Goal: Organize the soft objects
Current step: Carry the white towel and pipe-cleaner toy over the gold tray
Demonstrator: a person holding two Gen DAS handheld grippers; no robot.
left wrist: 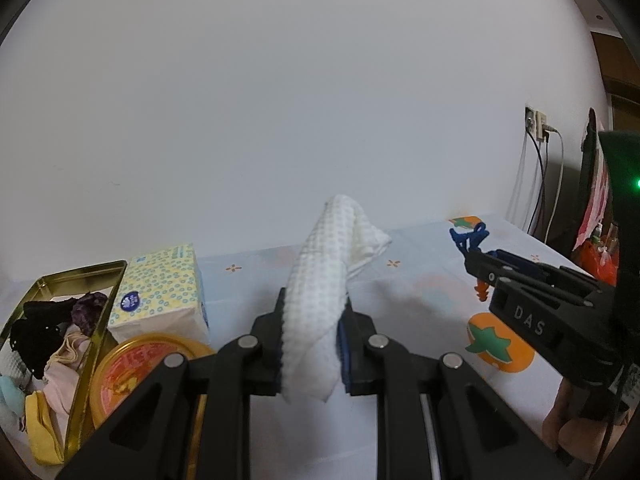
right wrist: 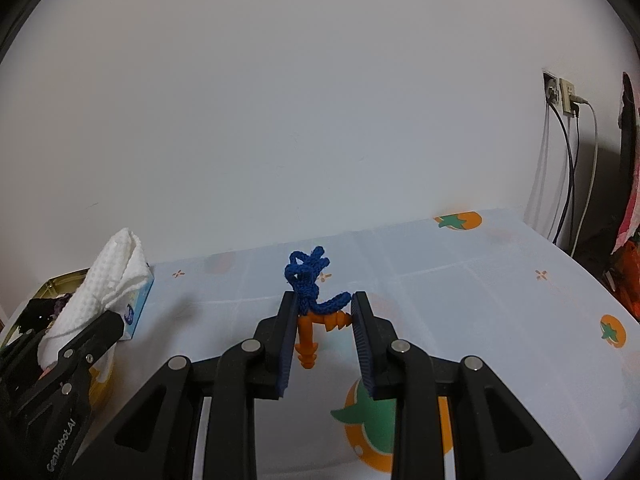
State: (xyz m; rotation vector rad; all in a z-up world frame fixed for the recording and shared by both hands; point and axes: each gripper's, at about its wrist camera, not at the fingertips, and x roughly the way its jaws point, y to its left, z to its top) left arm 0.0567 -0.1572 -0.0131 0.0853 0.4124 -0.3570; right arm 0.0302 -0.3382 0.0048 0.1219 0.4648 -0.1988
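Note:
A white waffle-weave cloth [left wrist: 320,276] stands up, rolled and folded, out of my left gripper [left wrist: 314,300], which is shut on it above the table. In the right wrist view the same cloth [right wrist: 100,280] shows at the left, in my left gripper [right wrist: 106,322]. My right gripper [right wrist: 324,312] is shut on a pair of orange earplugs on a blue braided cord [right wrist: 306,276]. The cord bunches above the fingers and one plug [right wrist: 306,346] hangs below. In the left wrist view my right gripper [left wrist: 480,258] carries the blue cord [left wrist: 468,238] at the right.
A gold rectangular tin [left wrist: 86,272] at the left holds several soft things in black, purple, pink and yellow. Beside it stand a tissue box [left wrist: 160,292] and a round orange-topped tin [left wrist: 132,376]. The table [right wrist: 460,280] has a persimmon-print cloth. Wall sockets with cables [right wrist: 560,92] are at the right.

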